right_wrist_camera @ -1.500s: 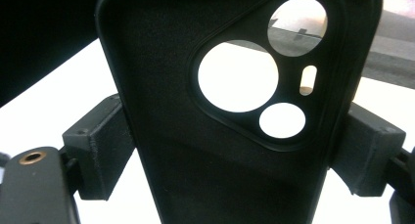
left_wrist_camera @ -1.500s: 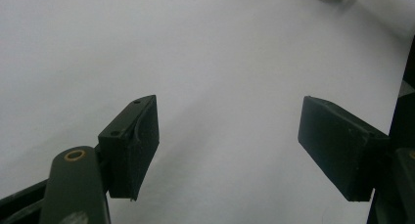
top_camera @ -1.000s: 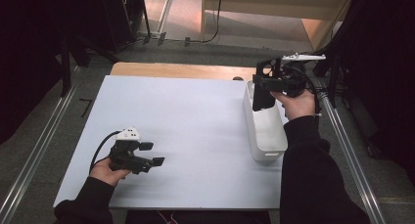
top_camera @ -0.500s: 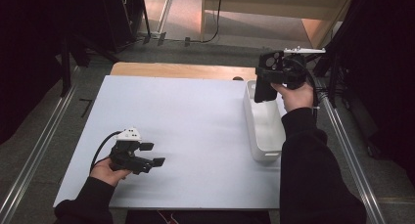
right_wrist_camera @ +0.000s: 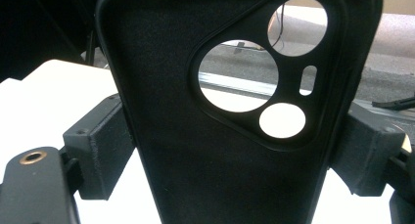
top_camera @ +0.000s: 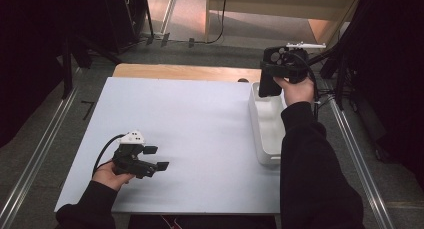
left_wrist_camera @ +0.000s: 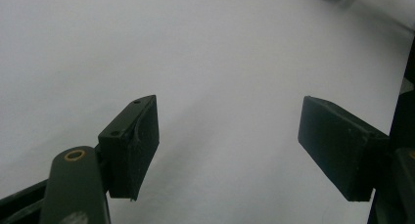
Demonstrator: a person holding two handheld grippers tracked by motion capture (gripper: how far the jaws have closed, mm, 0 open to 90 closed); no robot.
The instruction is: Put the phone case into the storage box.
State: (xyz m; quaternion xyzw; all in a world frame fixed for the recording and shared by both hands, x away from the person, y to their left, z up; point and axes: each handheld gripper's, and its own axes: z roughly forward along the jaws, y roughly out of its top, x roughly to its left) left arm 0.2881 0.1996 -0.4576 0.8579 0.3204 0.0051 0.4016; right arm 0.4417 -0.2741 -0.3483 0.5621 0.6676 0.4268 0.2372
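My right tool point(top_camera: 272, 71) pinches the black phone case point(right_wrist_camera: 220, 116) above the white bin point(top_camera: 267, 134) at the worktop's point(top_camera: 200, 119) far right. I should keep the pinch firm and level while carrying it; my left tool point(top_camera: 152, 158) rests spread, near left

The high view is looking forward and down from above the person's side, taking in the whole white table point(top_camera: 200, 129) from well back; the left gripper view is riding low on the left gripper point(top_camera: 150, 159), facing along its jaws across the bare tabletop point(left_wrist_camera: 195, 48) at close range. The right gripper view is sitting very near the black phone case point(right_wrist_camera: 220, 136) (its cut-outs are letting the floor show through); all three are sharing the table.
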